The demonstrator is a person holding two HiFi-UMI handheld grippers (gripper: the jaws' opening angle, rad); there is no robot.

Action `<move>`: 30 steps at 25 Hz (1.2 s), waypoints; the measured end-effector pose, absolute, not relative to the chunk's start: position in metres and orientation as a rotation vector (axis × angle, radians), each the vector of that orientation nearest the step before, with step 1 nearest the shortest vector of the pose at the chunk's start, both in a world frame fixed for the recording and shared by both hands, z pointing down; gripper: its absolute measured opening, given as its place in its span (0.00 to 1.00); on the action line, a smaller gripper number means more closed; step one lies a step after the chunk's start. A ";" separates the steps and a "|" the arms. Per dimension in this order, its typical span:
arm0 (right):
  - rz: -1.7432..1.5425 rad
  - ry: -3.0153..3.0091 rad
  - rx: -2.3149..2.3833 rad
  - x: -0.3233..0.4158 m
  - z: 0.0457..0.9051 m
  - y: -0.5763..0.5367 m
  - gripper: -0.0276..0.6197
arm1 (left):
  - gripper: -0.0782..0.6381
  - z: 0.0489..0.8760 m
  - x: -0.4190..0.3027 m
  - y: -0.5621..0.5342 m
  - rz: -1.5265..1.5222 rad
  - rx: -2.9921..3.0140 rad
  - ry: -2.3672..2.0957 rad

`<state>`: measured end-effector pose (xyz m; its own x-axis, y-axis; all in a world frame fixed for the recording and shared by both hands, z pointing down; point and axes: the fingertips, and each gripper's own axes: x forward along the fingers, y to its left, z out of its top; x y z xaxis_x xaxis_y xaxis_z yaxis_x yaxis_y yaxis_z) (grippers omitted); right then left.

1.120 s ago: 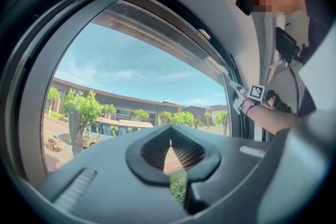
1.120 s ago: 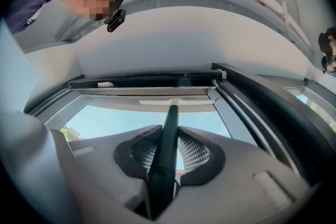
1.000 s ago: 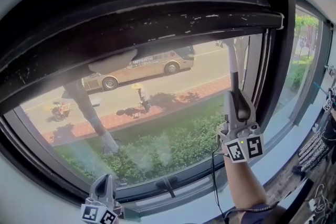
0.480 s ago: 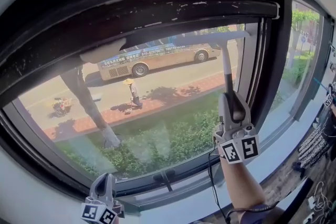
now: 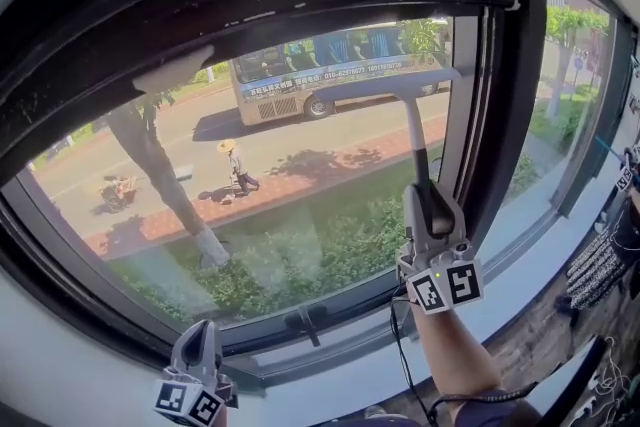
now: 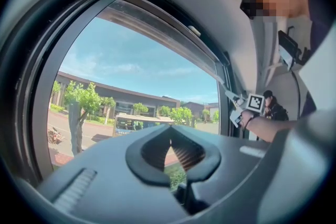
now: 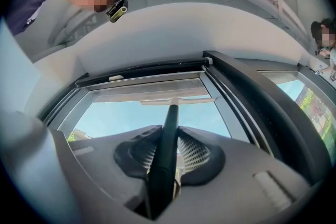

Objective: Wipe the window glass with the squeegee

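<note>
The squeegee has a dark handle (image 5: 415, 140) and a long pale blade (image 5: 385, 85) lying across the upper right of the window glass (image 5: 290, 195). My right gripper (image 5: 430, 193) is shut on the handle, below the blade. In the right gripper view the handle (image 7: 166, 139) runs up between the jaws to the blade (image 7: 176, 102). My left gripper (image 5: 200, 330) hangs low at the window's bottom left, shut and holding nothing. The left gripper (image 6: 169, 131) points at the glass, its jaw tips touching.
A dark window frame (image 5: 250, 10) arches over the glass, with a vertical post (image 5: 500, 115) just right of the squeegee. A small latch handle (image 5: 305, 323) sits on the bottom rail. The pale sill (image 5: 520, 250) runs right toward clutter (image 5: 600, 285). A person (image 6: 278, 34) stands behind.
The squeegee blade has come down from under the top frame and now shows on the glass, a little further left. The right gripper moved down and left with it. The left gripper stayed put.
</note>
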<state>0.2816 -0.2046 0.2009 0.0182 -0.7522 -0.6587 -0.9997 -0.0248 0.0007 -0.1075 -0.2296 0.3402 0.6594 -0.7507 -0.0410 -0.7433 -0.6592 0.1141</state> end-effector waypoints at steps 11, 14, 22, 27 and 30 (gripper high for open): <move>0.636 1.811 -1.859 0.278 0.240 -0.201 0.20 | 0.12 0.333 -0.100 -0.220 -0.112 2.837 -1.228; 0.615 1.817 -1.872 0.279 0.250 -0.196 0.20 | 0.12 0.332 -0.091 -0.217 -0.099 2.859 -1.198; 0.563 1.828 -1.904 0.277 0.275 -0.192 0.20 | 0.12 0.345 -0.090 -0.219 -0.034 2.873 -1.190; 0.518 1.867 -1.923 0.277 0.298 -0.188 0.20 | 0.12 0.356 -0.081 -0.214 -0.008 2.867 -1.158; 0.493 1.880 -1.933 0.278 0.310 -0.182 0.20 | 0.12 0.359 -0.072 -0.212 0.014 2.877 -1.132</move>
